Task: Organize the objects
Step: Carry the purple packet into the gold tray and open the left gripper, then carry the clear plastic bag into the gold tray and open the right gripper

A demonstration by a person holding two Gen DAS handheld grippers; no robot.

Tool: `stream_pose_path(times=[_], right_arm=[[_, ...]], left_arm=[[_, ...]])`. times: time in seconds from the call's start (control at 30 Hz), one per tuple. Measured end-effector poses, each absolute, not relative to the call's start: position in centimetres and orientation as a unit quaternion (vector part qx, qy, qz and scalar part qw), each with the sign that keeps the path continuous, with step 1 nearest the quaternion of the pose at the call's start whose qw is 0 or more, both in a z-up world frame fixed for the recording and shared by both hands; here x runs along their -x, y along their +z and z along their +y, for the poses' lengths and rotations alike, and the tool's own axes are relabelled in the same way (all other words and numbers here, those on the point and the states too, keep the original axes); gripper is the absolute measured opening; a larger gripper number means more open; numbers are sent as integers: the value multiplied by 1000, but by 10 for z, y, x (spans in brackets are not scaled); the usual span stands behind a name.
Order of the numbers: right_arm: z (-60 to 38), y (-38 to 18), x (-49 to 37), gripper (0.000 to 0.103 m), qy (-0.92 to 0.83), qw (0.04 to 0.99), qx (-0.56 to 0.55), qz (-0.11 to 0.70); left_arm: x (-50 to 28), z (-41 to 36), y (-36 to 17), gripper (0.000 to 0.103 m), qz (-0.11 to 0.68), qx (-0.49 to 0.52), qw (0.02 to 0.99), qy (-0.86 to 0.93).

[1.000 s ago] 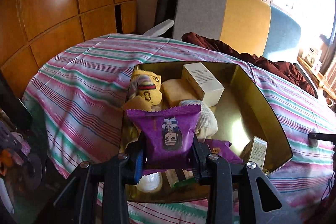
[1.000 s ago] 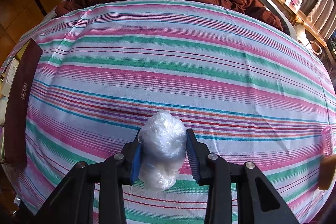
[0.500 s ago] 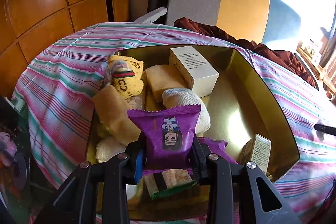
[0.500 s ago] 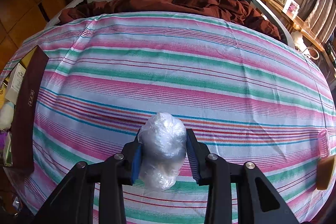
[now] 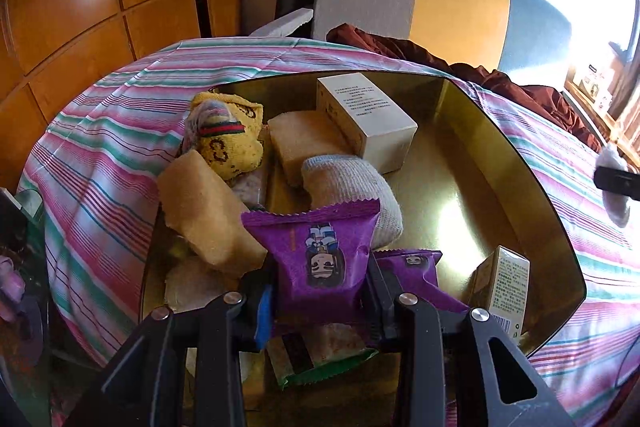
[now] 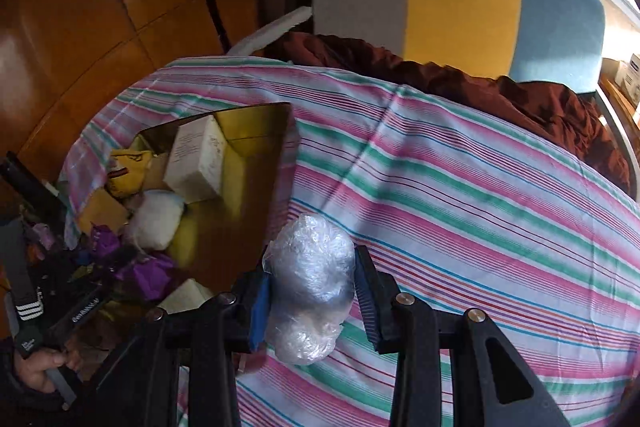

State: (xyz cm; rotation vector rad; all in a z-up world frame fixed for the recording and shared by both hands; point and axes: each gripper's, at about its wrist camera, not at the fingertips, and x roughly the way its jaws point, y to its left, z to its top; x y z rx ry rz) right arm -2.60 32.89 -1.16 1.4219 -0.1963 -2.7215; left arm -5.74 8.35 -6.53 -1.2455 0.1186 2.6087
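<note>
The left gripper (image 5: 320, 301) clenches a purple foil snack packet (image 5: 320, 255) directly above the gold-lined open box (image 5: 516, 163). The right gripper (image 6: 310, 301) grasps a crumpled clear plastic ball (image 6: 312, 283); that box lies forward and left of it, so I judge the left one nearer.

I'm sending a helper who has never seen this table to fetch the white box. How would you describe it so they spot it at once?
On the striped tablecloth sits a gold tray full of items. The white box lies at the tray's far end, beside a tan sponge. It is the biggest box there, plain white with small print on top, unlike the small box standing near the tray's near right corner.
</note>
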Motion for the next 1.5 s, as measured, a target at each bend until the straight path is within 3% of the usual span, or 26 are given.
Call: stream_pose_path(times=[0.6, 0.83, 0.97, 1.23, 1.4, 1.5], right_arm=[[243, -61, 71, 39, -856, 78, -509, -39], [237, -65, 69, 49, -858, 65, -509, -29], [234, -66, 66, 59, -862, 51, -505, -18], [231, -56, 53, 60, -875, 28, -483, -11], [234, -42, 37, 66, -891, -6, -455, -6], [238, -33, 26, 67, -899, -26, -437, -9]], left_arm=[[47, 66, -45, 51, 11, 396, 126, 909], [45, 60, -39, 56, 2, 388, 121, 914], [43, 58, -37, 60, 0, 387, 118, 914], [38, 55, -28, 62, 3, 375, 114, 920], [32, 54, -19, 70, 3, 366, 109, 924], [26, 53, -11, 81, 0, 357, 108, 928]])
